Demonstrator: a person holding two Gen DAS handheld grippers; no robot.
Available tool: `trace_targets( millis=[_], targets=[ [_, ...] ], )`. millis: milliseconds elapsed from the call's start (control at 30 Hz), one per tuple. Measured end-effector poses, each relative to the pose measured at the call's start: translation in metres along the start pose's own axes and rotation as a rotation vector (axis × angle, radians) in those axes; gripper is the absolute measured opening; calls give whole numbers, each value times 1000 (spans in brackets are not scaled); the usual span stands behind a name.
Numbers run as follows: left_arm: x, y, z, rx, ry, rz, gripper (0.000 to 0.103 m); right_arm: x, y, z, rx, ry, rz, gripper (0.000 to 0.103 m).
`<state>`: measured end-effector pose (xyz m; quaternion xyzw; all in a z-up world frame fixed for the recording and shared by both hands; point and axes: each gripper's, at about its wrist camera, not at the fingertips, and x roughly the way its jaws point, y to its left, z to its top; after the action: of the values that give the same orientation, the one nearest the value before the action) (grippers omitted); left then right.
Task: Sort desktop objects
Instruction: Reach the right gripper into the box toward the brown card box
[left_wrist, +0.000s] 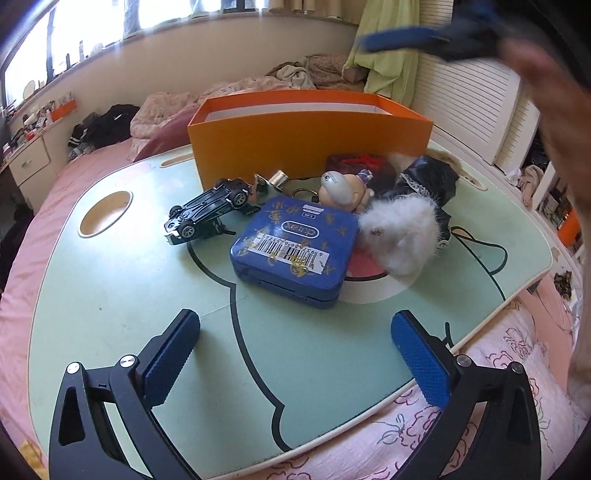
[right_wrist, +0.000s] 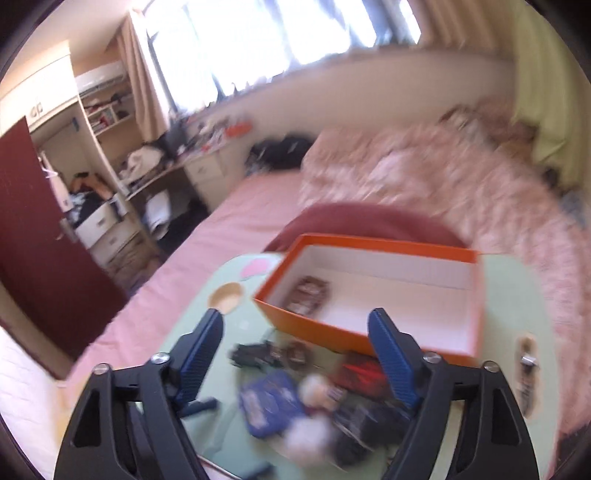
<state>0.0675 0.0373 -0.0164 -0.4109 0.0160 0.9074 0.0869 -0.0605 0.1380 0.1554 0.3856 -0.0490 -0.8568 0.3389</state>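
On the pale green laminate surface (left_wrist: 122, 295), most things are still waiting: a glossy black toy car (left_wrist: 210, 210) lying upturned, a blue metal tin (left_wrist: 295, 251), a fluffy white pompom (left_wrist: 402, 236). Only one dark packet (right_wrist: 308, 293) is lying inside the orange cardboard box (right_wrist: 369, 332). I am holding my left claw (left_wrist: 295, 358) and right claw (right_wrist: 299, 362) spread, empty.

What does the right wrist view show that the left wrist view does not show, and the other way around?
Only the right wrist view looks down into the orange box: a dark brown packet lies on its white floor. Only the left wrist view is sharp enough to show the toy car lying upside down, the barcode on the blue tin and the white fluffy toy. Both show the green table, the box, the tin, and an open, empty tool: left, right.
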Motion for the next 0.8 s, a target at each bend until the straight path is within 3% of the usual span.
trace_targets(
  millis=[67,100,133,233,333,433,567,633,800],
  targets=[
    [-1,1,-1,8,-5,-9,103,54,1,30,42,177,43,63],
    [-2,1,-1,9,-7,-9,103,87,1,41,58,261,8,56],
    [-2,1,-1,7,-8,-8,103,107,-1,47,66,298,-37,51],
    [-2,2,-1,-5,-14,2,103,154,-12,53,102,340,-181,51],
    [-3,5,-1,-14,-15,8,103,184,-21,45,175,407,-116,50],
    [-4,5,-1,-17,-15,7,103,210,-16,33,153,500,-146,54],
    [-4,5,1,-16,-15,7,103,215,-10,34,115,502,-161,53],
    [-4,5,1,-16,-16,7,103,211,-14,33,132,500,-167,41],
    [-3,5,2,-15,-16,7,103,197,-17,34,113,458,-189,35]
  ],
)
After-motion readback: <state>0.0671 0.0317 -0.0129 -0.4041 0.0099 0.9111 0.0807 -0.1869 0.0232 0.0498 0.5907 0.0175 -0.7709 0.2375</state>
